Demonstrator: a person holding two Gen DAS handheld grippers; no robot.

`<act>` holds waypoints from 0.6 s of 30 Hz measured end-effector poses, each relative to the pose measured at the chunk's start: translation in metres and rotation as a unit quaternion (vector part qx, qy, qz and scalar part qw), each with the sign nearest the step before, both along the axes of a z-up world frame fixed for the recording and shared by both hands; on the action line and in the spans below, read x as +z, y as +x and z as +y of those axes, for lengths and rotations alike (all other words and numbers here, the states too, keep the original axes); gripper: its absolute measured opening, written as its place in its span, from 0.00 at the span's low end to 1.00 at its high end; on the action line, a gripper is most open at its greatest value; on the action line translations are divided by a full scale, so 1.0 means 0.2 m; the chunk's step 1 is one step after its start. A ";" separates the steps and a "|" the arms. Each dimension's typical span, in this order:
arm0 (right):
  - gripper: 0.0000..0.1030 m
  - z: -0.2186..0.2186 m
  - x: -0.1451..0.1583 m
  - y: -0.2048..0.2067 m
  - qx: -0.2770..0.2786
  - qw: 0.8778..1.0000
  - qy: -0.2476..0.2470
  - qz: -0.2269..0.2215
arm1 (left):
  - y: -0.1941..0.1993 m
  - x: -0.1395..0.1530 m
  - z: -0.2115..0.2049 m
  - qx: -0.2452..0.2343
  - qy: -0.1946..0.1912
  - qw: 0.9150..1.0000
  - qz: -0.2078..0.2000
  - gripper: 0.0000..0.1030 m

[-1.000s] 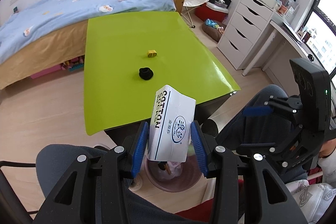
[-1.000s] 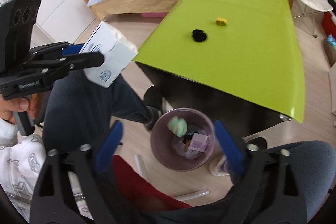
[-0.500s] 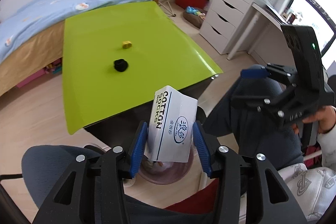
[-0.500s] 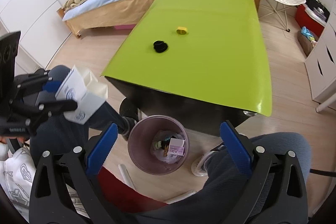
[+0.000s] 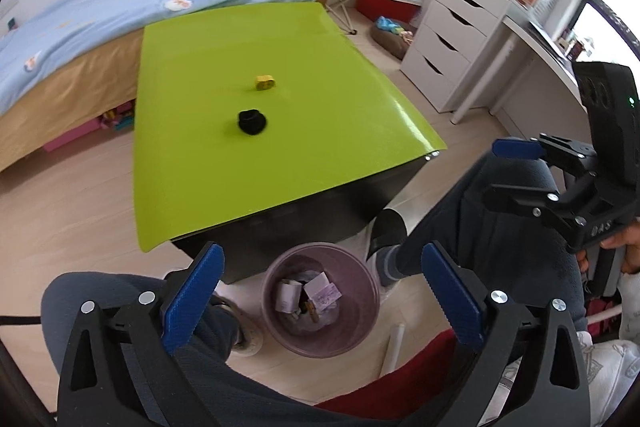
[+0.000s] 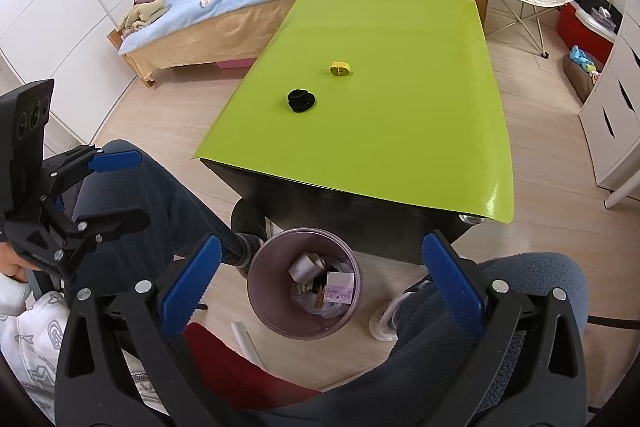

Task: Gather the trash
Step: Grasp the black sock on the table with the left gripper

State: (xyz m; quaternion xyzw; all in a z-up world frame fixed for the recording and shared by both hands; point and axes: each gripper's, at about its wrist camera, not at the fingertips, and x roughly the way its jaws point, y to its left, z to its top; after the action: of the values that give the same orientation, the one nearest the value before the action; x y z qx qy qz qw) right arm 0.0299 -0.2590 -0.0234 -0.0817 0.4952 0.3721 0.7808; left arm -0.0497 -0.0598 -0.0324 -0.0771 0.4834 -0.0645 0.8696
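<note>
Above the bin (image 5: 320,301), left gripper (image 5: 322,301) and right gripper (image 6: 316,293) both spread, empty; black scrap (image 6: 301,100) and yellow scrap (image 6: 340,68) on green table (image 6: 400,107) at 12 o'clock, well apart; neither arm clearly nearer.
</note>
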 end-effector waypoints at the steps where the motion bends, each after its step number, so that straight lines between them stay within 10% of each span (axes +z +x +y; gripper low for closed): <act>1: 0.96 0.00 0.00 0.00 0.001 1.000 0.000 0.000 | 0.00 0.00 0.01 0.003 0.000 1.000 0.000 0.92; 18: 0.97 0.08 0.02 0.11 -0.008 1.000 -0.002 0.006 | 0.10 0.04 0.12 0.042 0.002 0.999 -0.006 0.93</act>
State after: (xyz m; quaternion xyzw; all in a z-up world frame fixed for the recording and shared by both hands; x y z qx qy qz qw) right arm 0.0528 -0.2422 -0.0193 -0.0772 0.5010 0.3651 0.7809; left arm -0.0304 -0.0364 -0.0254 -0.0953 0.4747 -0.0273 0.8746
